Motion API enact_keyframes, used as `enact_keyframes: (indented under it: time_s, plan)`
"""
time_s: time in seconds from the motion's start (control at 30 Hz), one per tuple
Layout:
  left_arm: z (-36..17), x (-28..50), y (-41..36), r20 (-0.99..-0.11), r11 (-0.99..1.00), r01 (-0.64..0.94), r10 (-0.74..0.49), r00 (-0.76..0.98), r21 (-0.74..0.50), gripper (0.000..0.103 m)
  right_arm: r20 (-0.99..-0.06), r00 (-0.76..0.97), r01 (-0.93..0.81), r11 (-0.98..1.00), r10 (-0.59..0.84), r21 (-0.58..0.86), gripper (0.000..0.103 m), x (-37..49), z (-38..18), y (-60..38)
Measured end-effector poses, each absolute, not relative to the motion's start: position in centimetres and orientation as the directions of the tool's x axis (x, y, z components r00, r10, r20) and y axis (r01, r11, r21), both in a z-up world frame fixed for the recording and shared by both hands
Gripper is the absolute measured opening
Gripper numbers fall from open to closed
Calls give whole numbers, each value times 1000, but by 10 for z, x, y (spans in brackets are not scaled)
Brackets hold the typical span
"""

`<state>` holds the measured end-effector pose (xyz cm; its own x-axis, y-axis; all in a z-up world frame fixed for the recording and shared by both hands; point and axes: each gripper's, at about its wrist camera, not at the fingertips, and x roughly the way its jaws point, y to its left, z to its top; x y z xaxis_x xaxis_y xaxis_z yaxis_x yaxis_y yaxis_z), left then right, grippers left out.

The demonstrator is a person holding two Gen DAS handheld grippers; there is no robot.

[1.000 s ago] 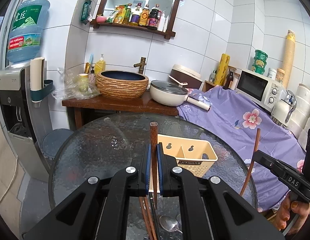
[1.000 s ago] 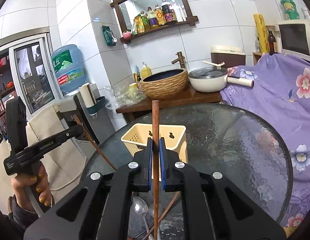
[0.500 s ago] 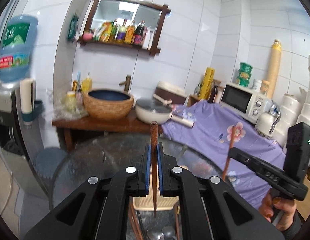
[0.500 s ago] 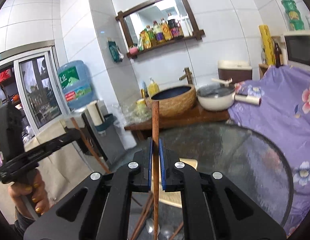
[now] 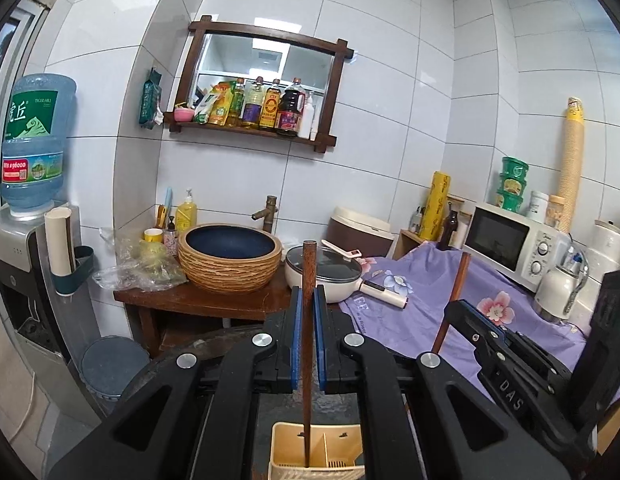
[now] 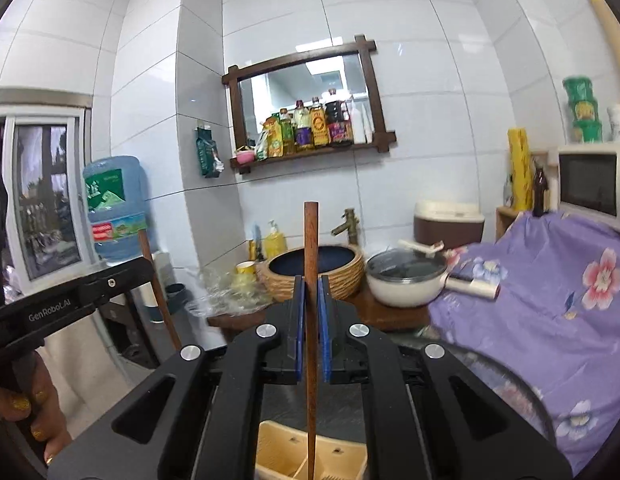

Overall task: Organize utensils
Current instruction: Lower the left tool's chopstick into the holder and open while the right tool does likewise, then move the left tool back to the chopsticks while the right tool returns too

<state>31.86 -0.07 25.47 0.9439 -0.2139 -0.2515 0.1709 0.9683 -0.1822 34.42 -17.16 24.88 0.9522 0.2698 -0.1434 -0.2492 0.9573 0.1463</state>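
Chopsticks stood upright in both our jaws: the left gripper (image 5: 306, 308) was clamped on one chopstick (image 5: 308, 264), the right gripper (image 6: 310, 308) on the other chopstick (image 6: 311, 240). Each long axis ran vertically, tip pointing down at the cream utensil holder (image 5: 286, 446) directly below. We judged the left tip nearer, seemingly already inside a compartment.

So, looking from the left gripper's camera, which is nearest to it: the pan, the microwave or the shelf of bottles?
1. Pan, just beyond the left gripper, on the wooden counter.
2. Microwave, off right.
3. Shelf of bottles, high on the back wall.
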Motion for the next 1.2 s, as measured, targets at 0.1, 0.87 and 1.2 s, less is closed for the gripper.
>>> enact_keyframes:
  time_s: [0.1,0.87,1.2]
  plan:
    - [240,334,-9,-262,973,156,-197,945,-172,5,-125,964,-222,970,234,96,7,352,234,-165]
    - [132,349,1,-405,975,135,-198,892,-179,54,-320,921,-189,973,221,130,7,372,107,-178]
    - [98,323,20,-451,978,128,-190,872,-166,85,-347,905,-193,965,245,178,48,341,96,-187]
